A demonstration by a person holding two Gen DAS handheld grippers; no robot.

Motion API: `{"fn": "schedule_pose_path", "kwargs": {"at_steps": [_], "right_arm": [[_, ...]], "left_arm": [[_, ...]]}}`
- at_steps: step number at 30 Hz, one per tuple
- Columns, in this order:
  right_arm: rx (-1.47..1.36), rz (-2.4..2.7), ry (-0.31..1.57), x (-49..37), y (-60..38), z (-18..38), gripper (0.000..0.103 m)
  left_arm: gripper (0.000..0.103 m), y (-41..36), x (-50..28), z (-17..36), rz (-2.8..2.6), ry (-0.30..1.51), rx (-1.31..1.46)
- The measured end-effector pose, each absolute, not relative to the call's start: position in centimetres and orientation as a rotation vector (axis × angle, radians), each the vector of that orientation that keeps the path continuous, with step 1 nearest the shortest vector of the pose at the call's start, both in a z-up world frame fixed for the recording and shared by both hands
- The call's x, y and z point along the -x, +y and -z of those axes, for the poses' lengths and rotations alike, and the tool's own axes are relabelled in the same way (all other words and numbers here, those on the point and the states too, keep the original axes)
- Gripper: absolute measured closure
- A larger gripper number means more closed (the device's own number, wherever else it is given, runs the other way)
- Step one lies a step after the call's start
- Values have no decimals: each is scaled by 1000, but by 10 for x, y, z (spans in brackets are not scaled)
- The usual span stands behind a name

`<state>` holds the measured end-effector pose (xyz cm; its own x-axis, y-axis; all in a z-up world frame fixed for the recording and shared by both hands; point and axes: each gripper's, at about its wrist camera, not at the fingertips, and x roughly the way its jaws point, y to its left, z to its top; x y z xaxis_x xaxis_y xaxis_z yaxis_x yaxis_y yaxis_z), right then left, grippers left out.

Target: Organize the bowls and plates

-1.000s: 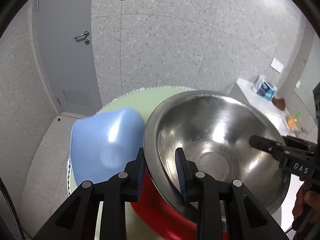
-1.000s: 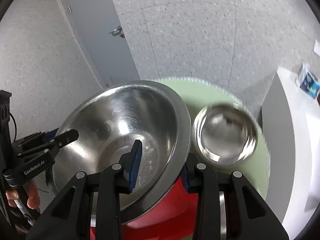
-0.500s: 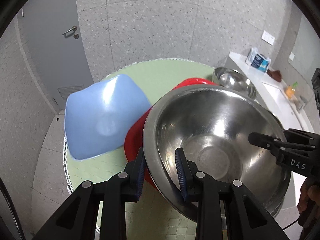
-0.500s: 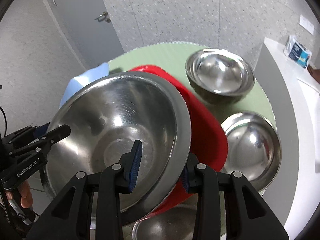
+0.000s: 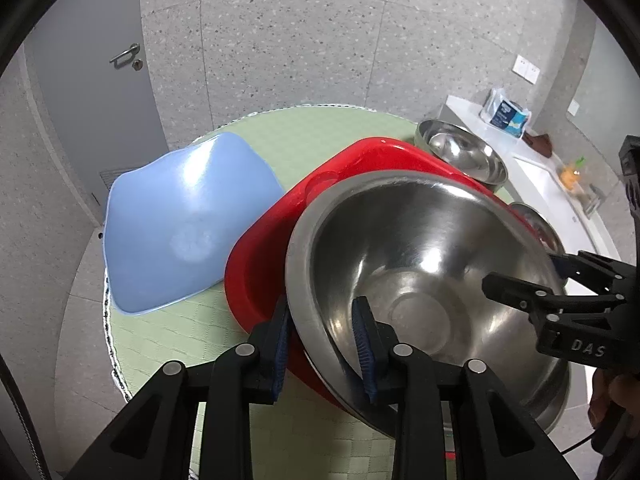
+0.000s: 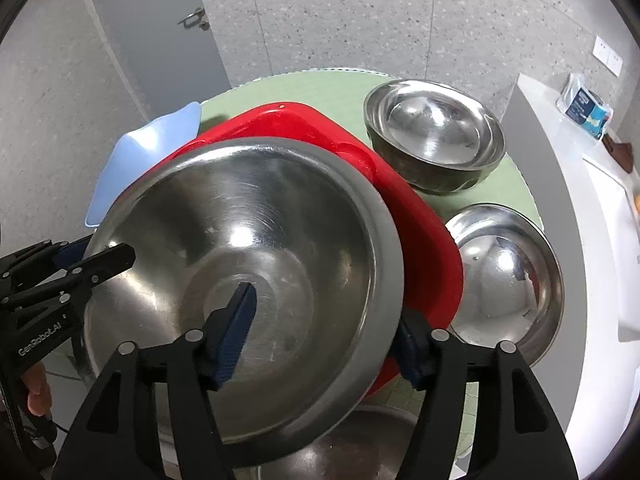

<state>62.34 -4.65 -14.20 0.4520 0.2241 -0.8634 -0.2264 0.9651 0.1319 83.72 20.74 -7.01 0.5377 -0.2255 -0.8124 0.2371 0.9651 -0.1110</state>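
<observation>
A large steel bowl (image 5: pixel 424 264) is held over a red square plate (image 5: pixel 272 248) on the round green table (image 5: pixel 168 344). My left gripper (image 5: pixel 322 344) is shut on the bowl's left rim. My right gripper (image 6: pixel 328 320) stands wide around the bowl's right rim (image 6: pixel 384 280), one finger inside and one outside. A blue square plate (image 5: pixel 180 224) lies left of the red one. A deep steel bowl (image 6: pixel 432 136) stands at the back right, and an upside-down steel bowl (image 6: pixel 504 272) lies to the right. Another steel bowl's rim (image 6: pixel 360 444) shows under the large bowl.
A white counter (image 6: pixel 560 168) runs along the table's right side, with a tissue pack (image 6: pixel 584 108) on it. A grey door (image 5: pixel 96 80) and a speckled wall stand behind the table. The table edge is near on the left.
The large bowl has come down toward the red plate with both grippers. The views tilted down and show more of the table. My right gripper's fingers have spread wider on the rim.
</observation>
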Motion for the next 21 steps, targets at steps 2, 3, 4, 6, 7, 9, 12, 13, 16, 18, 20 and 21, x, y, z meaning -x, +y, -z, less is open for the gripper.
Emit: {"fn": "schedule_pose_path", "kwargs": {"at_steps": [2,3,4,6,7,9,12,13,16,18,20,21], "right_arm": [[-7,-277,1066,-623,-50,138,32],[-13,-280,1057,-622,-52,134,31],[-18,-284,1051,-621,-54,130,31],[-31,-292,1034,-621,-58,121,30],[-35,-293,1026,-621,-59,116,30],[-37,-292,1000,-620,-60,105,30],[-41,-303,952,-623,-58,82,28],[-39,-311,933,-625,-55,74,28],[-28,-339,879,-633,-40,51,23],[-22,-372,853,-642,-25,38,22],[-13,-406,842,-650,-8,31,20],[-10,-422,837,-655,0,29,17]], "left_arm": [[66,209,-837,69,284,963,-2],[54,209,-837,67,286,954,-2],[47,209,-835,65,285,935,-6],[28,208,-832,61,274,903,-14],[28,208,-830,59,277,894,-10],[26,212,-827,54,284,879,15],[20,222,-824,47,252,850,22],[20,227,-823,44,236,839,30],[14,250,-822,33,182,806,77],[10,264,-821,30,139,789,99],[10,282,-821,29,93,779,126],[10,293,-821,29,63,775,140]]}}
